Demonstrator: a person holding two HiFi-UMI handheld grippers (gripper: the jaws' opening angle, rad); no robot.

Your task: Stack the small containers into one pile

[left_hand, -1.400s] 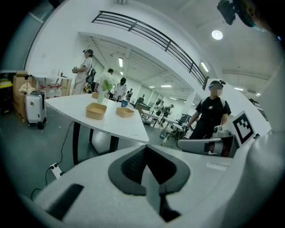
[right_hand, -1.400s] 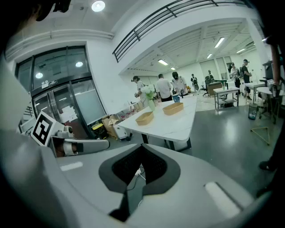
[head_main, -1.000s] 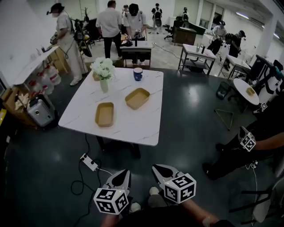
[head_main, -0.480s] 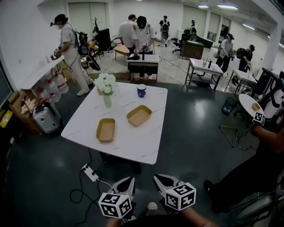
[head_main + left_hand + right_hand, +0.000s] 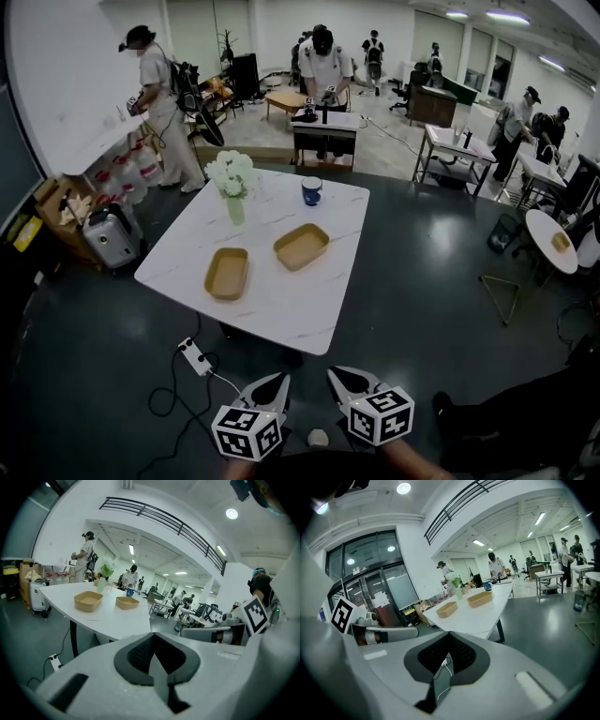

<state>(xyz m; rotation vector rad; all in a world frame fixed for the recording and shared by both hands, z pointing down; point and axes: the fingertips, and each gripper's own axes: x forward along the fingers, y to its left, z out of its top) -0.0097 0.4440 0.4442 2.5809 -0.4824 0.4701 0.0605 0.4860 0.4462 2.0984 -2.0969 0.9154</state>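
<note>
Facing the white counter (image 5: 281, 305) across the dark floor, you're well short of it. Your left gripper (image 5: 280, 379) and right gripper (image 5: 334, 373) hang low, side by side, both clenched with nothing between the jaws (each gripper view shows them together). Two tan containers sit apart mid-counter, unstacked: left container (image 5: 227, 273) nearer you, right container (image 5: 301, 246) just beyond it. A blue mug (image 5: 311, 190) stands near the far edge.
</note>
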